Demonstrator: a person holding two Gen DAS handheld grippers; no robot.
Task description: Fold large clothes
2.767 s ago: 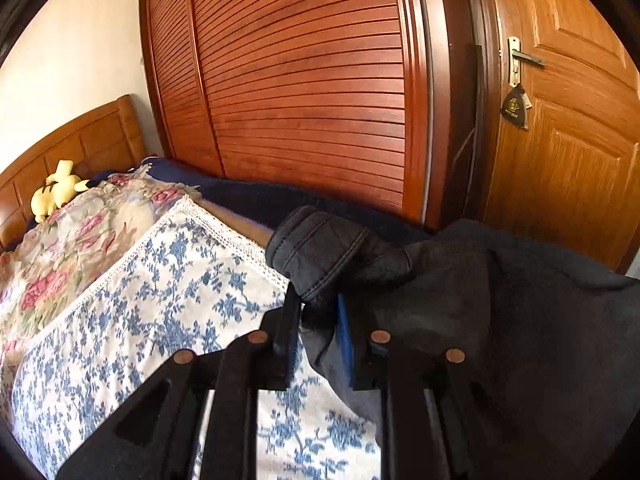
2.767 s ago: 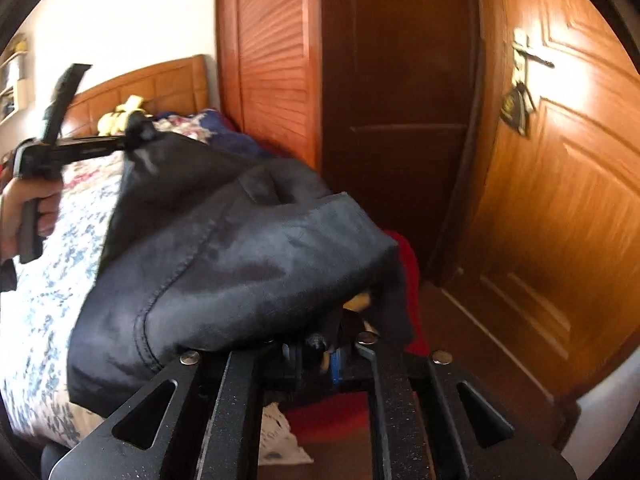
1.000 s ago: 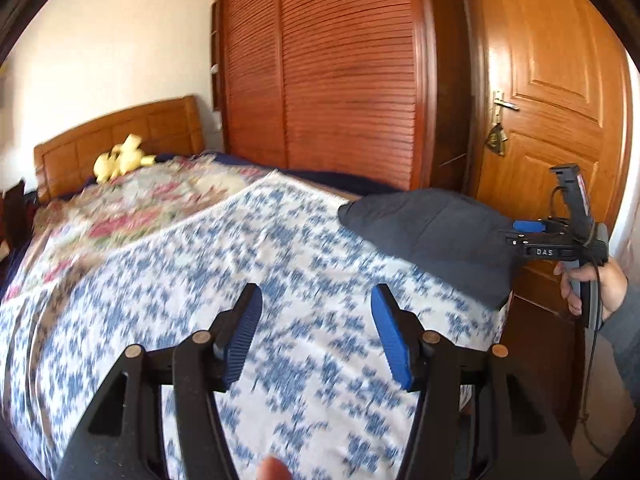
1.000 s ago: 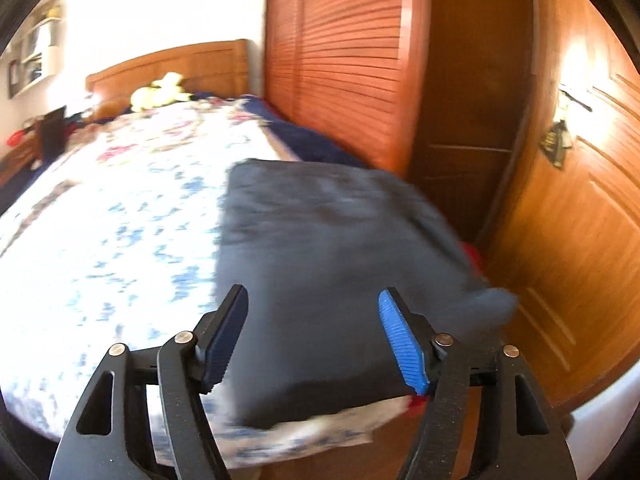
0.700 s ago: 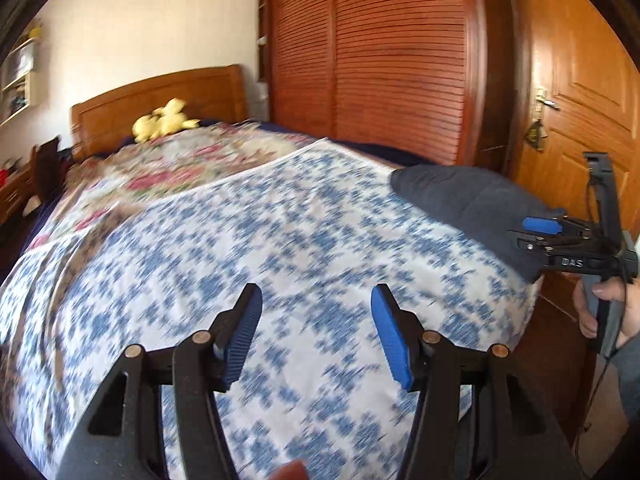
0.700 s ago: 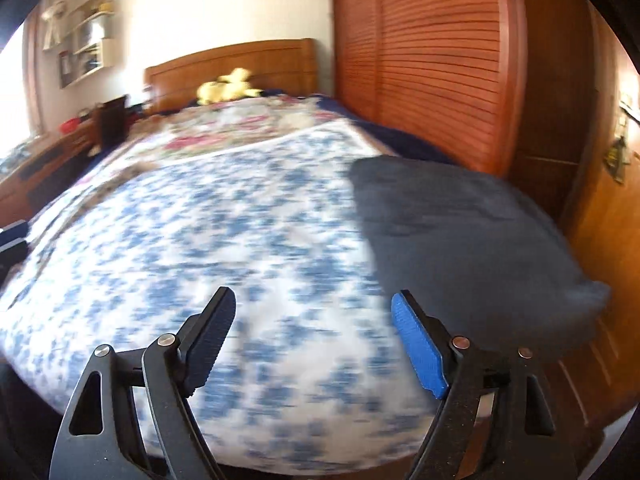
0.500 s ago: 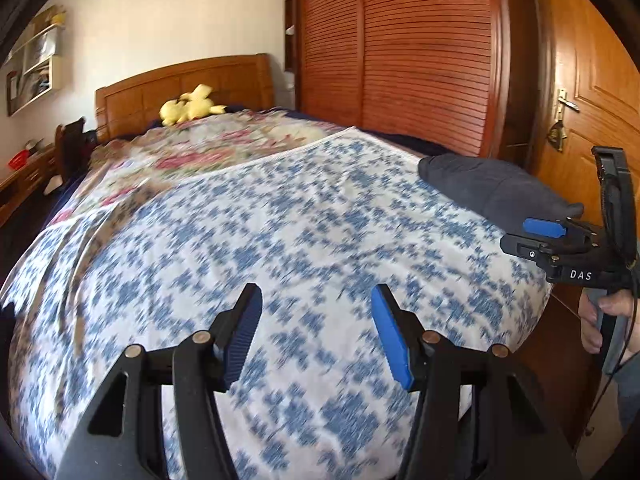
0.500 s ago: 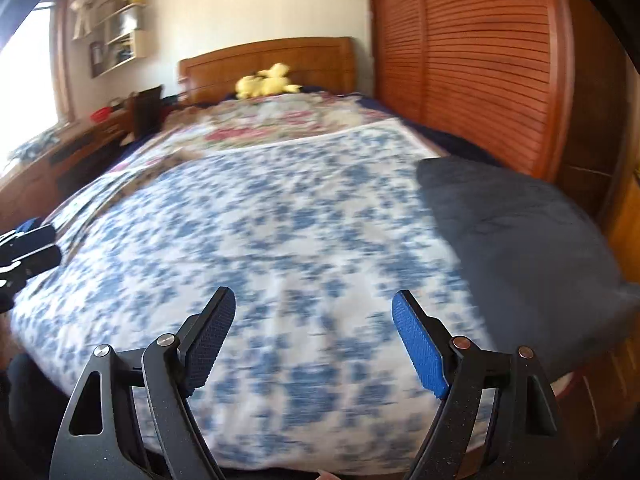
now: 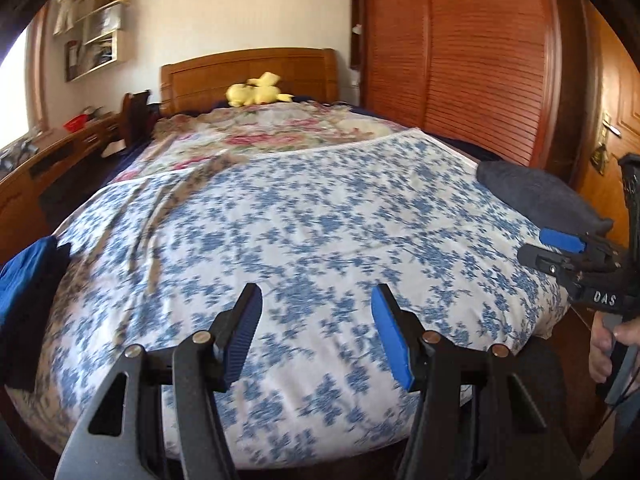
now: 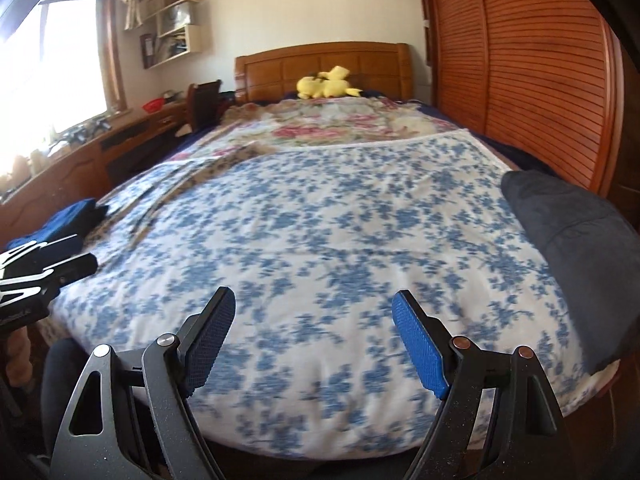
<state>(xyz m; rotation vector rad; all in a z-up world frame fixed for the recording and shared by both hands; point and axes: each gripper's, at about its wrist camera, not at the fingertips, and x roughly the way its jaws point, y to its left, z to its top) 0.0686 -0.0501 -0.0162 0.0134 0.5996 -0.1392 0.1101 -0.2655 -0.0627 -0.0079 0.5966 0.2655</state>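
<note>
My left hand-held gripper (image 9: 316, 332) is wide open with nothing between its blue pads. My right hand-held gripper (image 10: 314, 344) is wide open too and holds nothing. Both hang over the foot of the bed (image 9: 304, 216), above the blue flowered cover.

The dark folded garment (image 10: 576, 232) lies at the right edge of the bed, near the wooden wardrobe (image 10: 520, 60). My right view shows it big and close, but its lower part runs off the side of the bed. My left view shows it small and far to the right (image 9: 536, 196), partly behind my other gripper.

Only my left view shows the door (image 9: 616, 92) with its handle, and my right hand (image 9: 612, 344) on the grip. Only my right view shows the bright window (image 10: 52, 60). A long wooden desk (image 10: 80, 152) runs under it.

A blue cloth (image 10: 70, 220) lies at the left edge of the bed. I cannot tell what it is, as it is cut off in my left view.

A yellow toy (image 9: 258, 94) sits by the headboard. The cover looks blurry in both views.
</note>
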